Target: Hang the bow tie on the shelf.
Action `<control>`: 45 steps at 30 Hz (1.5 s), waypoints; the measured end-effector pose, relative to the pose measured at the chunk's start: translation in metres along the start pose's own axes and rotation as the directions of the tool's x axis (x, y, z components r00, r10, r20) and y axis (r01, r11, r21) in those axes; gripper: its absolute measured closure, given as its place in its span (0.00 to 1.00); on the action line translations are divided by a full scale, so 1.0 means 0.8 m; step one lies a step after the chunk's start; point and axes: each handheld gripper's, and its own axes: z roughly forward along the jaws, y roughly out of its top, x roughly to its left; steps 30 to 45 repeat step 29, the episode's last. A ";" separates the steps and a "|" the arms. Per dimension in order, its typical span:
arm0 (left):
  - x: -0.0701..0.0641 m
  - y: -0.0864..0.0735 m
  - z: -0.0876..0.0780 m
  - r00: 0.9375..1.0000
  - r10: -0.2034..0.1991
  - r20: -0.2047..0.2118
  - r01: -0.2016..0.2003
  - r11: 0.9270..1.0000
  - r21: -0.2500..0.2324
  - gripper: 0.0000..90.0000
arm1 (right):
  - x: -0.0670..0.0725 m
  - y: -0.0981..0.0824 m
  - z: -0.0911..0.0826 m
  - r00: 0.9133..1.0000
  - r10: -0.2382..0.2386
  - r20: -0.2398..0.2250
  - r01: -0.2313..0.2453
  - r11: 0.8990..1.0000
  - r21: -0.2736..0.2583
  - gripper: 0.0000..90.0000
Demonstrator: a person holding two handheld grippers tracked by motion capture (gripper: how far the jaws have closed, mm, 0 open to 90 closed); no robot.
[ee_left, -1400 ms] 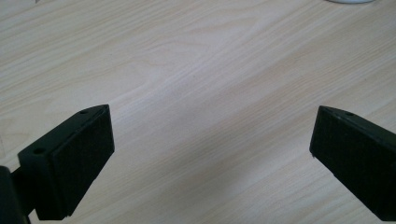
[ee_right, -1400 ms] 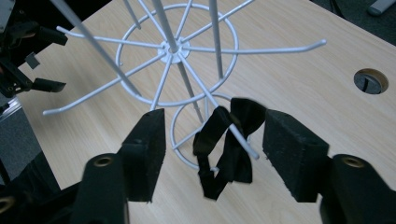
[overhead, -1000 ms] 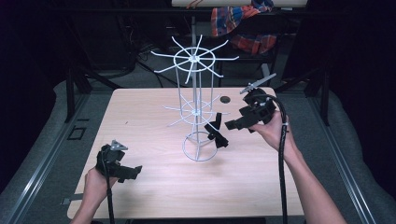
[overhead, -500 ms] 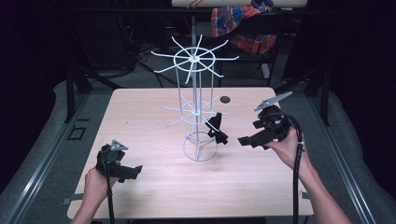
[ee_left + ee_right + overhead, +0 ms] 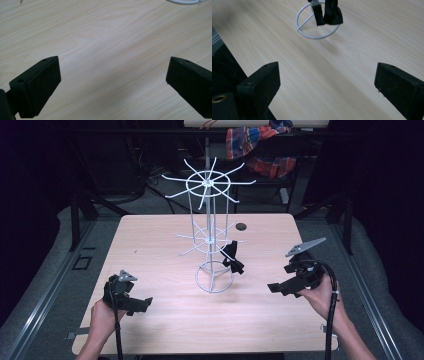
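Right gripper (image 5: 278, 288) pulled back from rack (image 5: 210, 235) over the last second: was up beside the lower spokes, now low near right-front table (image 5: 150, 235) edge, well apart from rack. Left gripper (image 5: 141, 305) unchanged, parked at left-front corner.

Right gripper: jaws wide, nothing between them. Held in right hand (image 5: 320, 297), cable looping down along forearm. Grey plate sticking up on top. Pointing left toward table middle. From right gripper view, bare wood between jaws (image 5: 327, 82); rack base ring (image 5: 318, 21) ahead at top, well clear of jaw tips.

Left gripper: jaws wide, empty. Held in left hand (image 5: 102, 315), cable trailing toward bottom edge. From left gripper view, plain wood between jaws (image 5: 113, 80); sliver of white base ring (image 5: 185, 1) at top right corner.

Rack: white wire, upright, centre of table. Ring base flat on wood, two tiers of radial spokes, upper tier wider than lower.

Black strap (image 5: 232, 257): hanging off a lower-tier spoke on rack's right side, dangling above right edge of base ring, not touching table as far as visible. In right gripper view shows as two black hanging pieces (image 5: 327, 12) over the ring; top cut off by frame. Lies between rack post and right gripper, nearer the rack, apart from both grippers.

Small dark round spot (image 5: 241, 226) on table behind rack, right of post. Cannot tell if hole or object.
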 end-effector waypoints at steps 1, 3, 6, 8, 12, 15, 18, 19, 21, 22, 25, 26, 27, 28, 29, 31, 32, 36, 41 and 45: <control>0.000 0.000 0.000 1.000 0.001 -0.001 -0.001 1.000 0.001 0.00 | 0.000 -0.004 0.000 1.000 0.001 0.002 -0.001 1.000 0.006 0.07; 0.000 0.000 0.000 1.000 0.002 -0.001 -0.002 1.000 -0.001 0.00 | 0.000 -0.012 0.000 1.000 0.007 0.007 -0.007 1.000 0.011 0.07; -0.001 0.000 0.000 1.000 0.001 -0.002 -0.001 1.000 -0.002 0.00 | 0.000 -0.026 -0.001 1.000 0.029 0.005 -0.029 1.000 0.002 0.07; -0.001 0.000 0.000 1.000 0.001 -0.002 -0.001 1.000 -0.001 0.00 | 0.000 -0.035 0.000 0.999 0.039 0.011 -0.039 0.999 0.012 0.07; -0.001 0.001 0.001 1.000 0.006 0.000 -0.006 1.000 -0.001 0.00 | 0.001 -0.056 0.006 0.997 0.071 0.001 -0.071 0.997 0.037 0.07; -0.001 0.001 0.002 1.000 0.010 0.005 -0.010 1.000 0.007 0.00 | 0.001 -0.072 0.012 0.996 0.092 0.003 -0.092 0.994 0.056 0.07; -0.001 0.001 0.001 1.000 0.009 0.004 -0.009 1.000 0.005 0.00 | 0.003 -0.088 0.018 0.994 0.113 -0.001 -0.112 0.990 0.085 0.08; -0.001 0.001 0.001 1.000 0.009 0.006 -0.009 1.000 0.005 0.00 | 0.003 -0.093 0.020 0.993 0.118 0.008 -0.118 0.988 0.100 0.08; -0.001 0.001 0.002 1.000 0.010 0.005 -0.011 1.000 0.007 0.00 | 0.003 -0.102 0.024 0.992 0.127 0.003 -0.127 0.987 0.095 0.09; -0.001 0.002 0.001 1.000 0.012 0.008 -0.012 1.000 0.006 0.00 | 0.002 -0.106 0.026 0.992 0.129 0.002 -0.128 0.986 0.105 0.09; -0.003 0.001 0.000 1.000 0.011 0.005 -0.011 1.000 -0.003 0.00 | 0.000 -0.118 0.035 0.989 0.144 0.013 -0.145 0.983 0.111 0.09; -0.002 0.001 0.000 1.000 0.011 0.003 -0.011 1.000 -0.004 0.00 | -0.001 -0.120 0.036 0.990 0.142 0.020 -0.143 0.982 0.127 0.09; -0.002 0.001 0.000 1.000 0.011 0.008 -0.011 1.000 -0.002 0.00 | -0.002 -0.122 0.040 0.989 0.147 0.007 -0.147 0.981 0.126 0.09; -0.001 0.002 0.000 1.000 0.010 0.007 -0.010 1.000 -0.002 0.00 | -0.003 -0.122 0.041 0.991 0.129 0.036 -0.133 0.980 0.146 0.09; -0.001 0.002 0.000 1.000 0.009 0.006 -0.009 1.000 -0.002 0.00 | -0.002 -0.123 0.045 0.990 0.142 0.009 -0.142 0.980 0.141 0.09; -0.001 0.002 0.000 1.000 0.009 0.006 -0.009 1.000 -0.002 0.00 | -0.002 -0.123 0.045 0.990 0.142 0.009 -0.142 0.980 0.141 0.09; -0.001 0.002 0.000 1.000 0.009 0.006 -0.009 1.000 -0.002 0.00 | -0.002 -0.123 0.045 0.990 0.142 0.009 -0.142 0.980 0.141 0.09; -0.001 0.002 0.000 1.000 0.009 0.006 -0.009 1.000 -0.002 0.00 | -0.002 -0.123 0.045 0.990 0.142 0.009 -0.142 0.980 0.141 0.09; -0.001 0.002 0.000 1.000 0.009 0.006 -0.009 1.000 -0.002 0.00 | -0.002 -0.123 0.045 0.990 0.142 0.009 -0.142 0.980 0.141 0.09; -0.001 0.002 0.000 1.000 0.009 0.006 -0.009 1.000 -0.002 0.00 | -0.002 -0.123 0.045 0.990 0.142 0.009 -0.142 0.980 0.141 0.09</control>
